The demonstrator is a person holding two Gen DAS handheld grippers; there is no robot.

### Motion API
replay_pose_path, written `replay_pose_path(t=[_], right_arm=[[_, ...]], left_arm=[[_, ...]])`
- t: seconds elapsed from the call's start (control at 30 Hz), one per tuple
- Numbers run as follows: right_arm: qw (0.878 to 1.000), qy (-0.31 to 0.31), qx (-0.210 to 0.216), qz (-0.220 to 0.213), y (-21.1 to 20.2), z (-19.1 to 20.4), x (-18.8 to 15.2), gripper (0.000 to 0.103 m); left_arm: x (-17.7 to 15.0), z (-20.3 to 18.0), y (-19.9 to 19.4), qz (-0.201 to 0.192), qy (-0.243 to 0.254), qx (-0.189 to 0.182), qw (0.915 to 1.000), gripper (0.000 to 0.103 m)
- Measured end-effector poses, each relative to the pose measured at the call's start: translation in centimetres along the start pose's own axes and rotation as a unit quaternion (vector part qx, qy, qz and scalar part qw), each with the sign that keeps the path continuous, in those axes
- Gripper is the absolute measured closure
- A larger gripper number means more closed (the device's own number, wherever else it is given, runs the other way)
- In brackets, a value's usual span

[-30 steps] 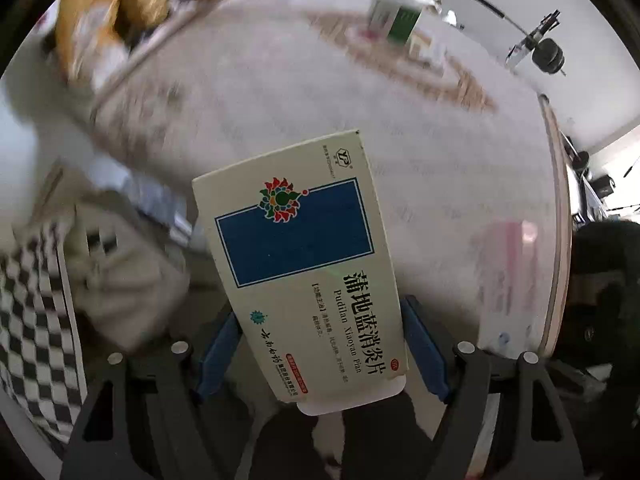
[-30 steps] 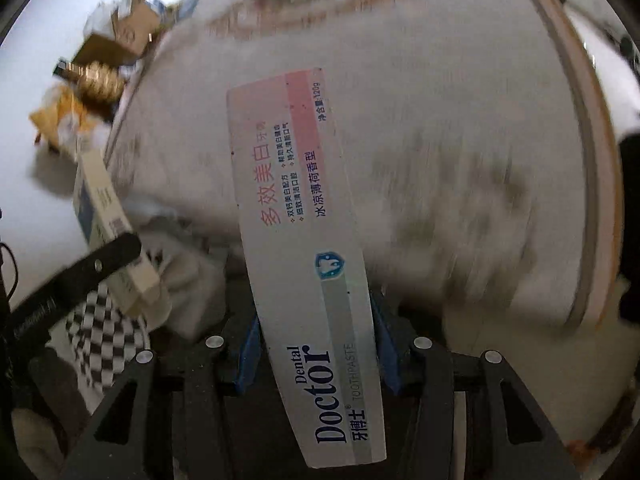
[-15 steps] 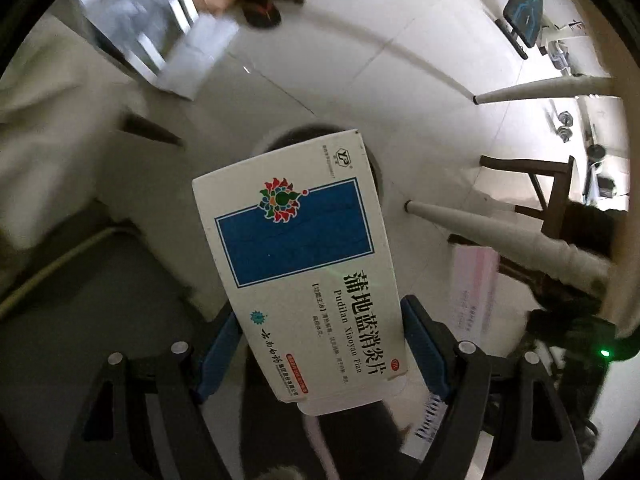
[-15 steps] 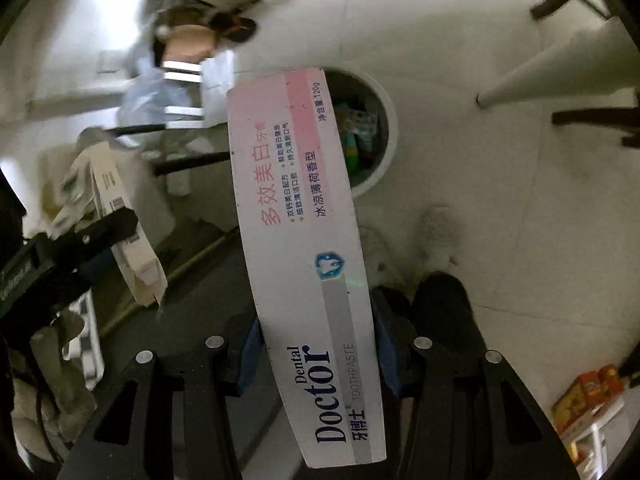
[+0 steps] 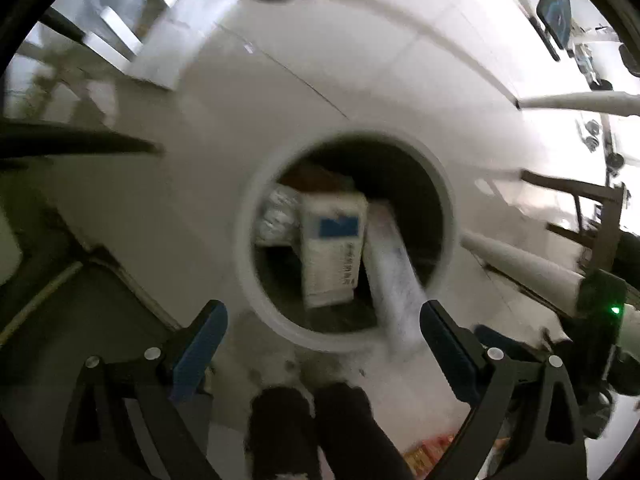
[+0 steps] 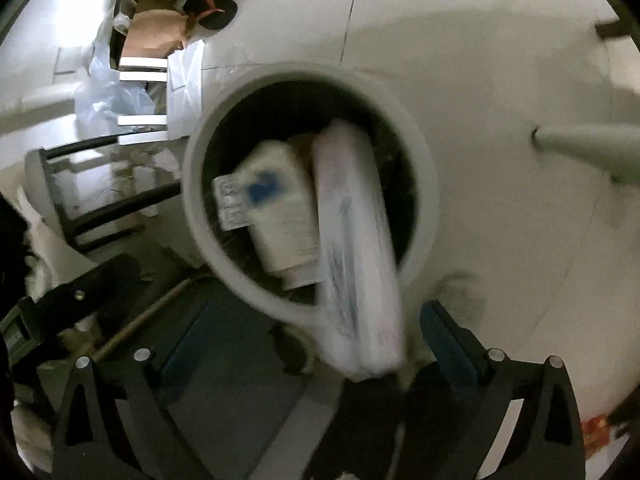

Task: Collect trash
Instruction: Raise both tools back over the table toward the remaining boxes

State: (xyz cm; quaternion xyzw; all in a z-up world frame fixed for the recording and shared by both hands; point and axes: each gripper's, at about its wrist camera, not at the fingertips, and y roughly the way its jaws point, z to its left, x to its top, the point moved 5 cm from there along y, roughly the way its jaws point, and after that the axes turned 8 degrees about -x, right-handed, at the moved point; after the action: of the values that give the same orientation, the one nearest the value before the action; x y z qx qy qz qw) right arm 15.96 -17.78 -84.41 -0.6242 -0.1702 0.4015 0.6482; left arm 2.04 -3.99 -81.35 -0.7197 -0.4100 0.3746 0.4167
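A round white trash bin (image 5: 244, 248) stands on the floor below both grippers; it also shows in the right wrist view (image 6: 424, 168). The white medicine box with a blue panel (image 5: 332, 248) is blurred inside the bin, and shows in the right wrist view (image 6: 276, 216) too. The long pink-and-white toothpaste box (image 5: 394, 276) is blurred over the bin's near rim, also in the right wrist view (image 6: 356, 248). My left gripper (image 5: 322, 324) is open and empty above the bin. My right gripper (image 6: 312, 328) is open, apart from the toothpaste box.
White table legs (image 5: 520, 260) and a dark chair frame (image 5: 580, 200) stand right of the bin. A black rack (image 6: 100, 208), plastic bags (image 6: 112, 88) and cardboard (image 6: 152, 36) lie to the left. The person's dark shoes (image 5: 312, 428) are near the bin.
Both grippers have opened. The medicine box has left the left gripper and the toothpaste box has left the right gripper; both now fall into the bin, which has come closer.
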Motion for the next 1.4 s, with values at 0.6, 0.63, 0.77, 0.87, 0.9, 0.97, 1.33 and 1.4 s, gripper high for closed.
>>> replay_pose_path(t=[0.6, 0.63, 0.77, 0.87, 0.9, 0.97, 1.33, 1.4], right_arm=[[0.985, -0.050, -0.135, -0.098, -12.2, 1.4, -7.2, 0.001], [0.984, -0.051, -0.136, -0.101, -13.1, 1.6, -7.7, 0.001], [0.981, -0.060, -0.140, -0.119, -18.3, 2.5, -10.3, 0.001], [0.980, -0.064, -0.138, -0.130, -22.2, 3.4, -12.3, 0.001], [0.979, -0.065, -0.138, -0.132, -23.3, 3.6, -12.8, 0.001], [0.979, -0.063, -0.135, -0.141, -26.3, 4.2, -14.2, 0.001], [0.975, -0.048, -0.120, -0.181, -40.0, 6.8, -19.8, 0.000], [0.974, -0.048, -0.117, -0.185, -41.6, 7.2, -20.3, 0.000]], left_arm=[[-9.3, -2.8, -11.1, -0.084, 0.050, 0.147, 0.9844, 0.004], [-9.6, -3.0, -11.7, -0.085, 0.055, 0.149, 0.9836, 0.004], [-12.0, -4.0, -15.9, -0.090, 0.068, 0.154, 0.9816, 0.004], [-13.5, -4.9, -19.3, -0.095, 0.074, 0.148, 0.9816, 0.004], [-13.9, -5.4, -20.4, -0.097, 0.075, 0.146, 0.9817, 0.004], [-14.7, -6.1, -22.5, -0.102, 0.080, 0.142, 0.9813, 0.004], [-18.5, -9.5, -34.7, -0.139, 0.092, 0.124, 0.9782, 0.004], [-18.7, -9.9, -36.8, -0.153, 0.092, 0.119, 0.9767, 0.004]])
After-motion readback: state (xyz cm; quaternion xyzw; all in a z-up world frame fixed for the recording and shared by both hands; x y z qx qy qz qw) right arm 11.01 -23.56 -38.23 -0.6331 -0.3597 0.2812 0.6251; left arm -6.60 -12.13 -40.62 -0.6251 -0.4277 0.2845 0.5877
